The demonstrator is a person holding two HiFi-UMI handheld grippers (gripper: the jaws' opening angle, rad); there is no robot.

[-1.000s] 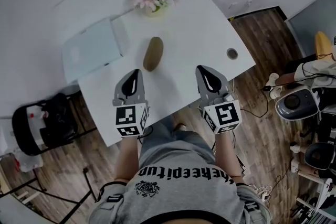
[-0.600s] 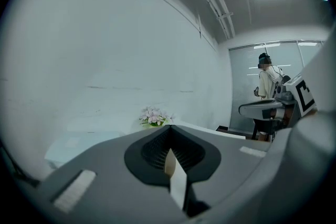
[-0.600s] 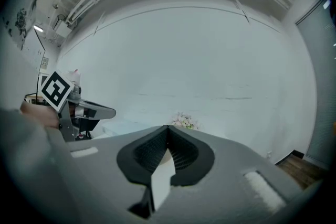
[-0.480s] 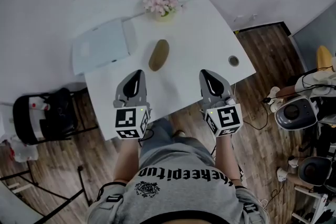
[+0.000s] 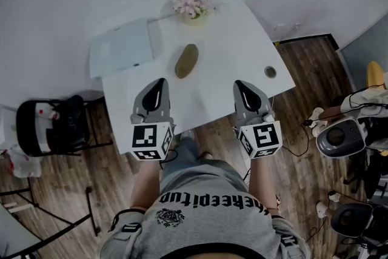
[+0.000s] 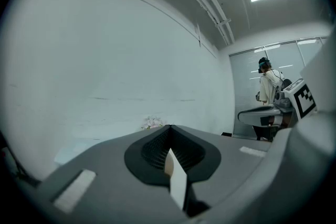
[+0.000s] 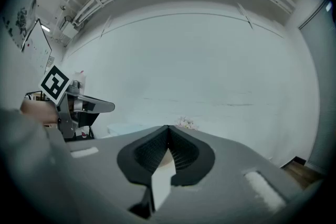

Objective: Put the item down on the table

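Observation:
A brown oblong item (image 5: 186, 61) lies on the white table (image 5: 218, 76), apart from both grippers. My left gripper (image 5: 156, 85) hovers over the table's near edge, below and left of the item, jaws closed together with nothing between them. My right gripper (image 5: 244, 90) hangs over the near edge to the item's lower right, its jaws also together and empty. In the left gripper view the left gripper (image 6: 169, 128) points at the white wall. The right gripper view shows the right gripper (image 7: 168, 129) with its tips touching.
A pot of pink flowers (image 5: 193, 4) stands at the table's far edge. A pale flat tray (image 5: 123, 47) lies at the far left. A round hole (image 5: 270, 72) sits near the right corner. A black chair (image 5: 45, 128) stands left; a person (image 6: 270, 89) stands right.
The head view has shifted, so table and item sit slightly higher and to the right in frame. Both grippers stay shut and empty near the table's front edge.

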